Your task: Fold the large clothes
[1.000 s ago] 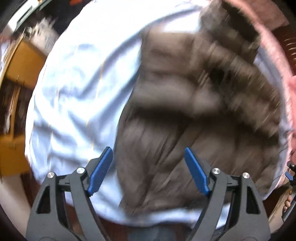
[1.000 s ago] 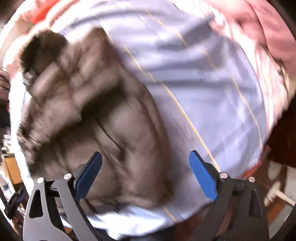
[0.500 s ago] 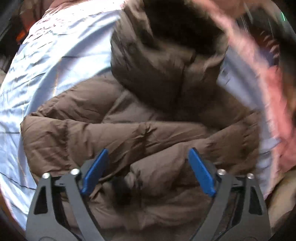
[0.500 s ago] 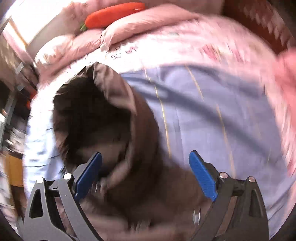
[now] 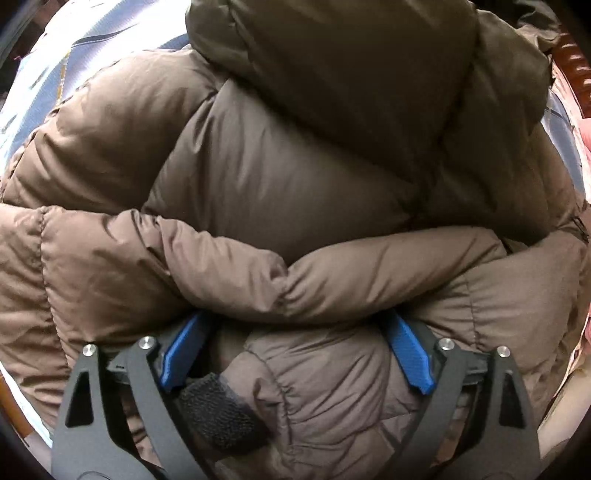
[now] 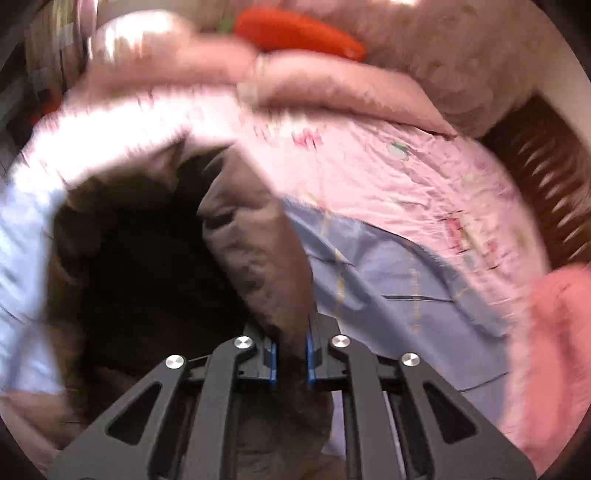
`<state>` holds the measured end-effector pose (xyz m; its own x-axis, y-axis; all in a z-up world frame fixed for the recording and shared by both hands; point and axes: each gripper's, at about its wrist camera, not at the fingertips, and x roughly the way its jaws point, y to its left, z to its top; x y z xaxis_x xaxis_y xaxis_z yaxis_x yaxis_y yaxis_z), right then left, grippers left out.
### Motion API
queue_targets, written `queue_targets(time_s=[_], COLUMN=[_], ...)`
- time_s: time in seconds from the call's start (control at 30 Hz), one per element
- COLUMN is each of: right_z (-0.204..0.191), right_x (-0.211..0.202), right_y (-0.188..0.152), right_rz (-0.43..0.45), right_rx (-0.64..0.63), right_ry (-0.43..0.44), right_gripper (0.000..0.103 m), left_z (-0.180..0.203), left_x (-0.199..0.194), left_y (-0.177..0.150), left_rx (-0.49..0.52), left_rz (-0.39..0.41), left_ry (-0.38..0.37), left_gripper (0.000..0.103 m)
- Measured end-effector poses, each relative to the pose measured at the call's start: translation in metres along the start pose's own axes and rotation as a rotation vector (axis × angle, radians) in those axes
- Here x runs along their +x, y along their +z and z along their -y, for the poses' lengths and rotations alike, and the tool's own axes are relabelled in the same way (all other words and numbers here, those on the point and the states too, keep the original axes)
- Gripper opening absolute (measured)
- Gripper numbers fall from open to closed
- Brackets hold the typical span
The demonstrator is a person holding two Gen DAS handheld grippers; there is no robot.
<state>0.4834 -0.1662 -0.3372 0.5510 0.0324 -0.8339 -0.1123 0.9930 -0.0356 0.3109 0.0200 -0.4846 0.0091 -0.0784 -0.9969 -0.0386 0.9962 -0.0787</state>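
Note:
A brown puffy down jacket (image 5: 280,177) fills the left wrist view, bunched with a sleeve lying across it. My left gripper (image 5: 295,347) is open, its blue pads pushed into the jacket folds, with a black knit cuff (image 5: 218,413) between the fingers. In the right wrist view my right gripper (image 6: 290,360) is shut on the edge of the jacket's hood (image 6: 255,251), whose dark opening (image 6: 147,273) lies to the left.
The jacket lies on a light blue sheet (image 6: 399,288) on a bed. Pink bedding (image 6: 369,155) and a pink pillow (image 6: 565,332) lie beyond and to the right. An orange carrot-shaped cushion (image 6: 295,33) sits at the far end. A dark wooden headboard (image 6: 546,177) stands at right.
Both grippers have moved down onto the jacket. The right gripper has closed on the hood edge. The left gripper stays open, now pressed into the folds.

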Motion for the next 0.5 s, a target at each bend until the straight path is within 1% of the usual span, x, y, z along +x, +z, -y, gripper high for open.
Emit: queue_targets(time_s=[0.03, 0.07, 0.1, 0.13, 0.2, 0.23, 0.27, 0.3, 0.33, 0.37, 0.4, 0.43, 0.47, 0.5], right_z=[0.014, 0.024, 0.039, 0.052, 0.075, 0.084, 0.095, 0.103, 0.109, 0.112, 0.114, 0.116, 0.114, 0.113], right_x=[-0.023, -0.04, -0.065, -0.085, -0.115, -0.123, -0.131, -0.135, -0.136, -0.135, -0.133, -0.126, -0.124, -0.117], right_y=[-0.007, -0.013, -0.027, -0.043, -0.082, -0.099, -0.128, -0.153, -0.178, -0.197, -0.214, -0.235, -0.249, -0.26], right_rz=[0.063, 0.096, 0.131, 0.155, 0.167, 0.158, 0.123, 0.086, 0.049, 0.017, -0.011, -0.049, -0.07, -0.092], right_rx=[0.047, 0.071, 0.104, 0.129, 0.168, 0.187, 0.217, 0.246, 0.276, 0.303, 0.326, 0.358, 0.38, 0.403], right_ry=[0.089, 0.144, 0.227, 0.287, 0.342, 0.358, 0.377, 0.381, 0.384, 0.391, 0.397, 0.397, 0.395, 0.393], right_gripper=[0.011, 0.011, 0.011, 0.011, 0.011, 0.011, 0.011, 0.011, 0.011, 0.011, 0.011, 0.012, 0.012, 0.012], left_z=[0.0, -0.001, -0.001, -0.002, -0.006, -0.01, -0.018, -0.026, -0.036, -0.052, -0.066, -0.074, -0.084, -0.092], left_x=[0.0, 0.001, 0.0, 0.0, -0.003, -0.006, -0.013, -0.018, -0.027, -0.038, -0.049, -0.058, -0.071, -0.09], left_y=[-0.001, -0.002, -0.004, -0.006, -0.01, -0.013, -0.02, -0.026, -0.035, -0.05, -0.063, -0.071, -0.081, -0.091], left_rx=[-0.002, -0.004, -0.005, -0.007, -0.019, -0.033, -0.058, -0.075, -0.101, -0.151, -0.198, -0.226, -0.256, -0.269], left_rz=[0.005, 0.014, 0.018, 0.026, 0.046, 0.064, 0.097, 0.113, 0.127, 0.139, 0.148, 0.157, 0.178, 0.213], left_ry=[-0.003, -0.009, -0.012, -0.019, -0.042, -0.068, -0.132, -0.182, -0.249, -0.338, -0.392, -0.413, -0.427, -0.42], left_gripper=[0.093, 0.093, 0.093, 0.093, 0.093, 0.093, 0.092, 0.09, 0.089, 0.089, 0.089, 0.089, 0.089, 0.089])
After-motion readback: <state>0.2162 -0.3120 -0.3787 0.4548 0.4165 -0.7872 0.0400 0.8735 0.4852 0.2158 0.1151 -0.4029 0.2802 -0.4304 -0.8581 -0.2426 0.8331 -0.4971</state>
